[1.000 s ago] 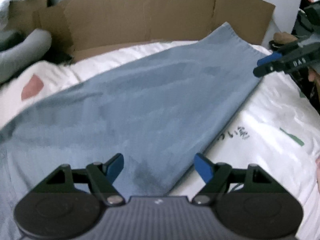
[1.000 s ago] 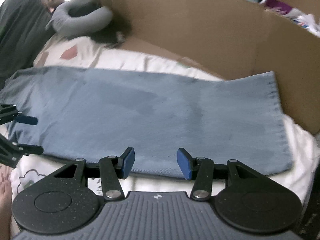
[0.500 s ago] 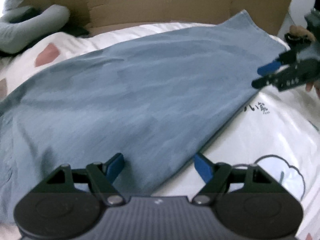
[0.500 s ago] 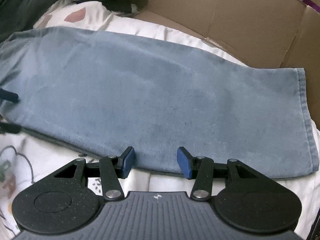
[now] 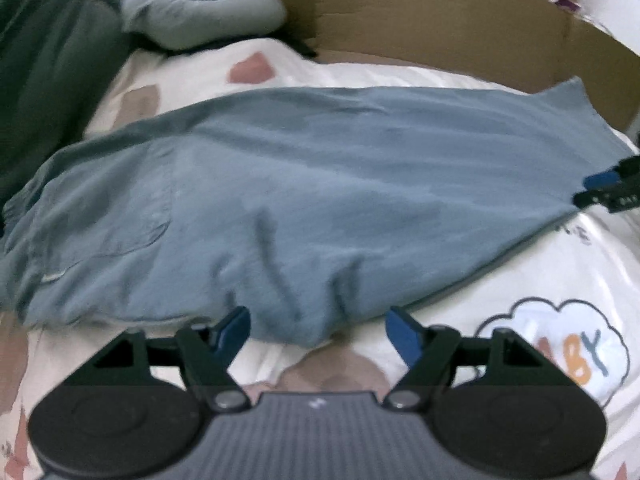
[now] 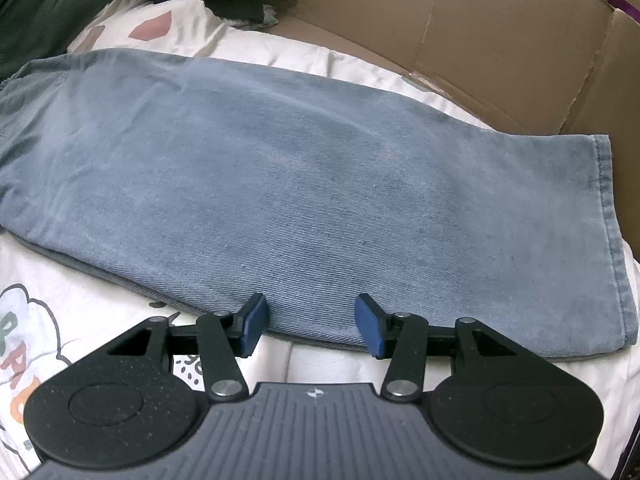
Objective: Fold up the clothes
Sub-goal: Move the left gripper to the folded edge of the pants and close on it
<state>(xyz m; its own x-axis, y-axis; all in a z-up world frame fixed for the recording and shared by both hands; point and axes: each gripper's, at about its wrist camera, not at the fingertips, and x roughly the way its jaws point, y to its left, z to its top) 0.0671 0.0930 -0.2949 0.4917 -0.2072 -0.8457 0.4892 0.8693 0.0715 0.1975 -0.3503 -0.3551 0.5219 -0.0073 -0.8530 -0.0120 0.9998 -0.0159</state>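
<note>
A pair of light blue jeans (image 5: 304,184) lies folded lengthwise across the white patterned bedsheet (image 5: 520,280); it also shows in the right wrist view (image 6: 304,176), hem at the right. My left gripper (image 5: 318,330) is open, its blue fingers astride the bunched crotch edge of the jeans near the waist end. My right gripper (image 6: 311,326) is open, its fingers astride the near edge of the leg close to the hem. The right gripper also shows at the right edge of the left wrist view (image 5: 608,190).
A brown cardboard wall (image 6: 460,24) stands behind the bed. A grey neck pillow (image 5: 200,12) and dark fabric (image 5: 44,64) lie at the far left. The sheet carries a cloud print (image 5: 560,348).
My left gripper has swung left toward the waist end, where the fabric now bunches between its fingers. My right gripper has come lower and closer to the leg's near edge.
</note>
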